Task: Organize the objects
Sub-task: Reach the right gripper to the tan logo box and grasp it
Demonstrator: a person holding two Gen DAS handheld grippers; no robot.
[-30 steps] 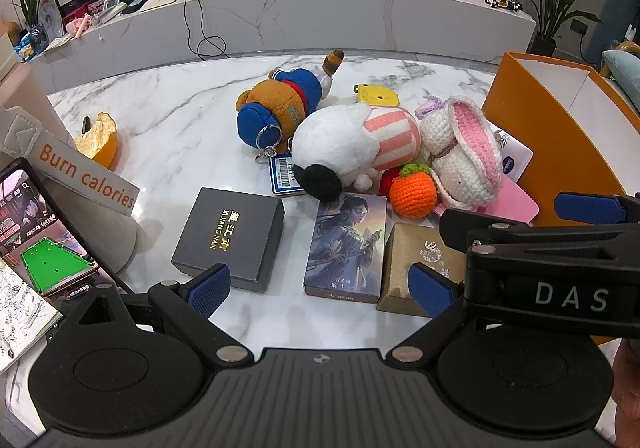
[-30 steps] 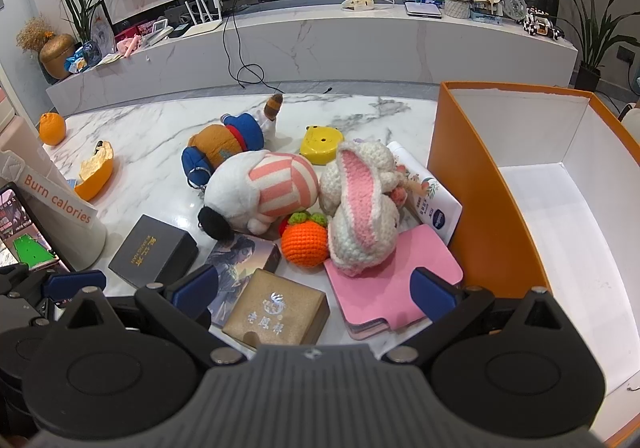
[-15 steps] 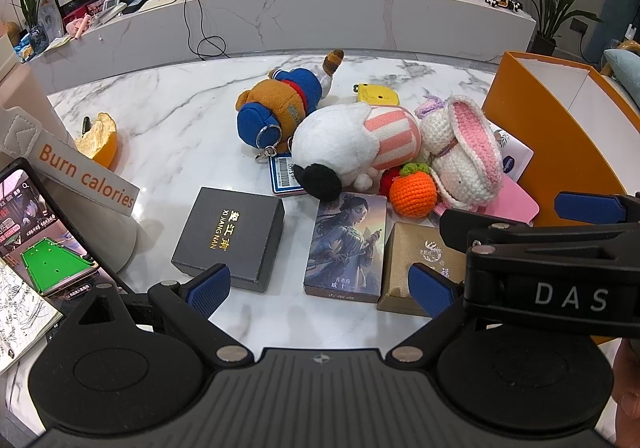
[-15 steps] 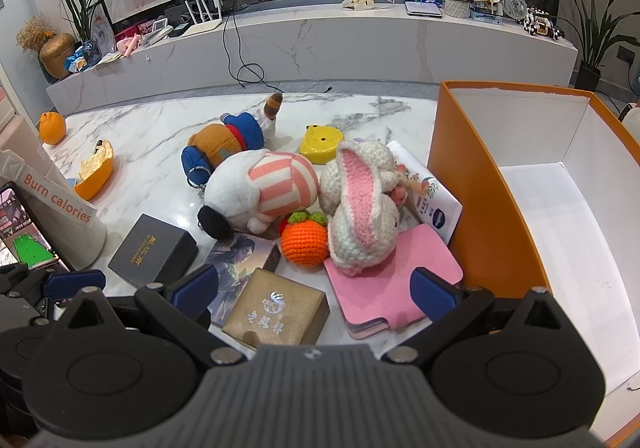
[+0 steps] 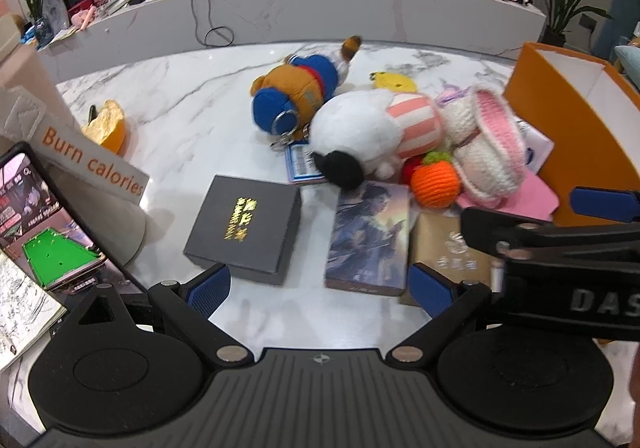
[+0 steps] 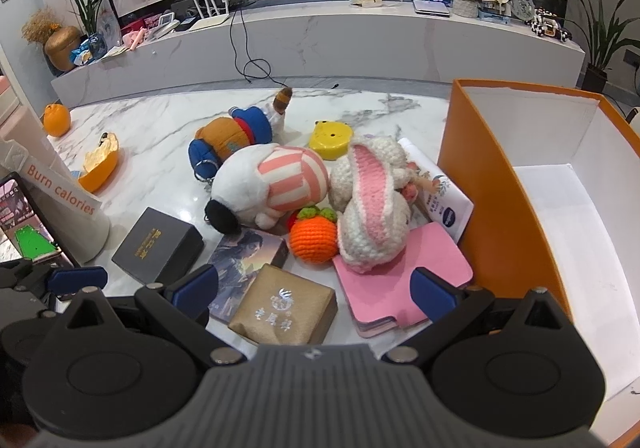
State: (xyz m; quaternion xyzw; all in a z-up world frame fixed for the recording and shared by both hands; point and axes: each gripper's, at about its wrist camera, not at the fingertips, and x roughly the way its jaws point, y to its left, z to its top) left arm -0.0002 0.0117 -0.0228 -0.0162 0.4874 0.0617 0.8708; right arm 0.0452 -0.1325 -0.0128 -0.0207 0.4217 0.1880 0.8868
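A heap of things lies on the marble table: a white plush with pink stripes [image 5: 372, 128] [image 6: 272, 184], a brown and blue plush [image 5: 296, 92], a crocheted rabbit [image 6: 372, 208], a crocheted orange [image 6: 314, 236], a black box [image 5: 244, 228] [image 6: 158, 246], an illustrated card box [image 5: 368, 236], a tan box [image 6: 286, 306] and a pink notebook [image 6: 404, 288]. My left gripper [image 5: 320, 288] is open and empty, just before the black box and card box. My right gripper [image 6: 314, 288] is open and empty over the tan box.
An open orange box with a white inside [image 6: 560, 208] stands at the right. A phone [image 5: 36, 224] leans on a "Burn calories" stand [image 5: 92, 164] at the left. Orange peel [image 6: 98, 162], a whole orange [image 6: 56, 120] and a yellow toy [image 6: 332, 138] lie farther back.
My left gripper has moved a little forward and right toward the boxes, with slight blur. The right gripper has barely moved. Nothing was grasped.
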